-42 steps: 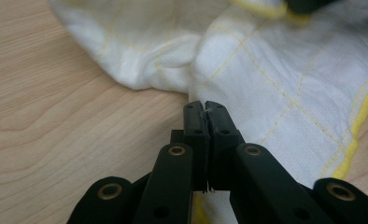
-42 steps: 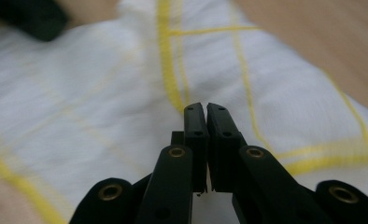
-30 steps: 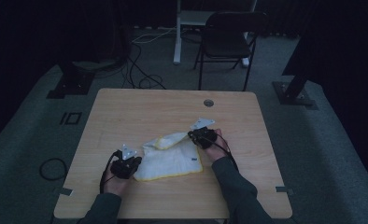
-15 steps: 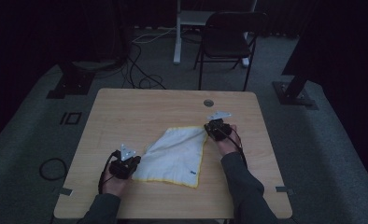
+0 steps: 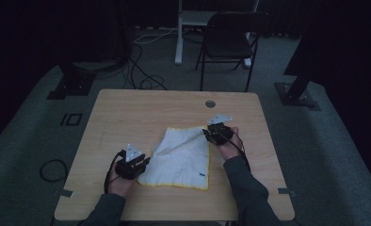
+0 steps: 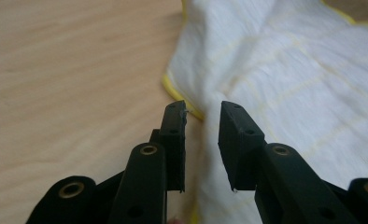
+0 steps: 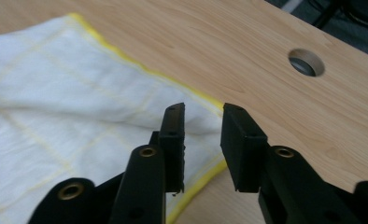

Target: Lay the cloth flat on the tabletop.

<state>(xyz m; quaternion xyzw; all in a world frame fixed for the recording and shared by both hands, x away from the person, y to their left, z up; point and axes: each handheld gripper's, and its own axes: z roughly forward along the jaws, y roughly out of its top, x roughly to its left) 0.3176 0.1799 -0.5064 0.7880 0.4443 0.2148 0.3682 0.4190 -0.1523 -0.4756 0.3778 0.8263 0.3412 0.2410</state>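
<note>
Table (image 5: pixel 127 113): cloth (image 5: pixel 183 155) flatter, fingers parted.

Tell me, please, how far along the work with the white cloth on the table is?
Done: the cloth lies spread almost flat on the table, one ridge left across it. In hand: both claws' jaws have just been opening, the left claw and the right claw each with a yellow-edged corner between parted jaws, unpressed. Left: probably drawing back and smoothing that ridge.

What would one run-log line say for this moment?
cloth: spread flat on table | left gripper: jaws just opened, at cloth corner | right gripper: jaws just opened, at opposite corner
</note>
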